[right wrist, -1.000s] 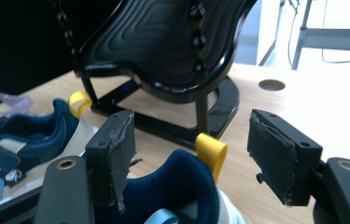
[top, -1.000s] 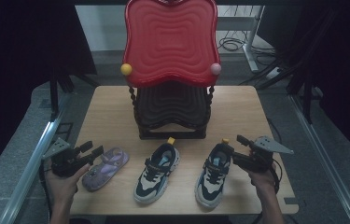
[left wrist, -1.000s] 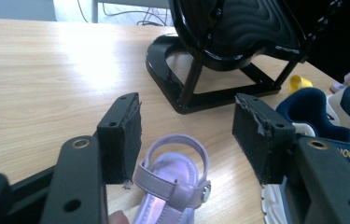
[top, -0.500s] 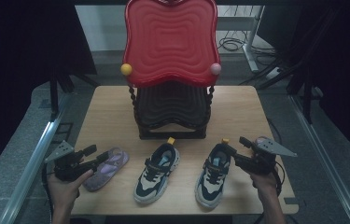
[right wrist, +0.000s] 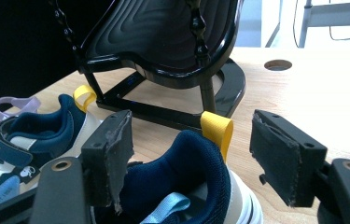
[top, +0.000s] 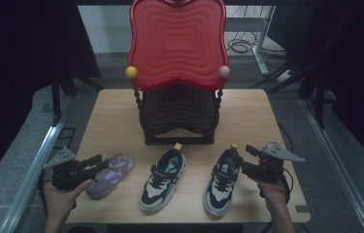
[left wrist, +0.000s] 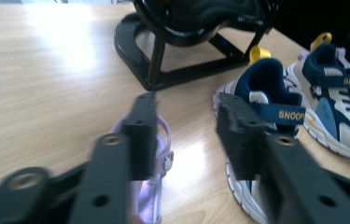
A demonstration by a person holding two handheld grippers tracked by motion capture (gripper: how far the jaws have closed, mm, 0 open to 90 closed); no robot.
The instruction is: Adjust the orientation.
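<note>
Down front by the black two-tier shoe rack [top: 178, 116], nothing racked yet: left gripper [left wrist: 186, 135] just closing, half-open around translucent purple jelly sandal [top: 109, 170]; right gripper [right wrist: 191, 158] wide open, straddling navy-and-white sneaker's heel [right wrist: 186, 182].

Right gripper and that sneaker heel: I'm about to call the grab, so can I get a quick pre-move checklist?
1. Right gripper jaws open: ok.
2. Right sneaker heel between the jaws: ok.
3. Pads touching the heel: not ok, gaps on both sides.
4. Yellow pull tab free of the pads: ok.
5. Left gripper gripping the purple sandal: cannot tell; jaws have just been closing.
6. Rack away from the sneaker: ok.
</note>
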